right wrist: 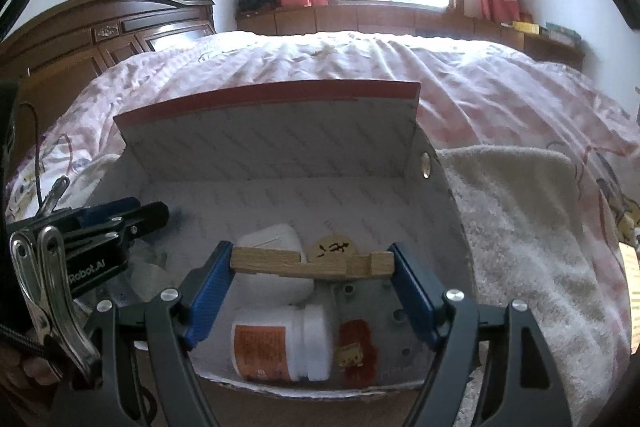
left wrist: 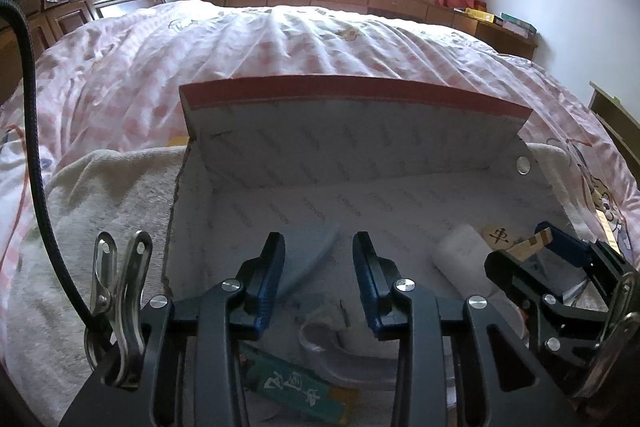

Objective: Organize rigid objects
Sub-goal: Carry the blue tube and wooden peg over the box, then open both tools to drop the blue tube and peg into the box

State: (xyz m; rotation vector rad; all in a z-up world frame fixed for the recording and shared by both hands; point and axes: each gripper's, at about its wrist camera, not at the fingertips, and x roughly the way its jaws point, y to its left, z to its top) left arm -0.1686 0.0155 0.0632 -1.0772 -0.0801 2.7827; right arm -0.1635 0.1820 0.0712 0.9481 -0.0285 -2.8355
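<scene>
Wooden block (right wrist: 312, 264) is sitting crosswise between my right gripper's (right wrist: 313, 267) pads, which are clamping its ends, above the box (right wrist: 280, 147); my left gripper (left wrist: 319, 259) is hanging part-open, gripping nothing.

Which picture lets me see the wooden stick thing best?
The right wrist view. There the notched wooden block spans the middle of the picture, clamped end to end in the right hand-held gripper above the open box. The left wrist view shows only one end of it, poking from that gripper at the right edge.
</scene>
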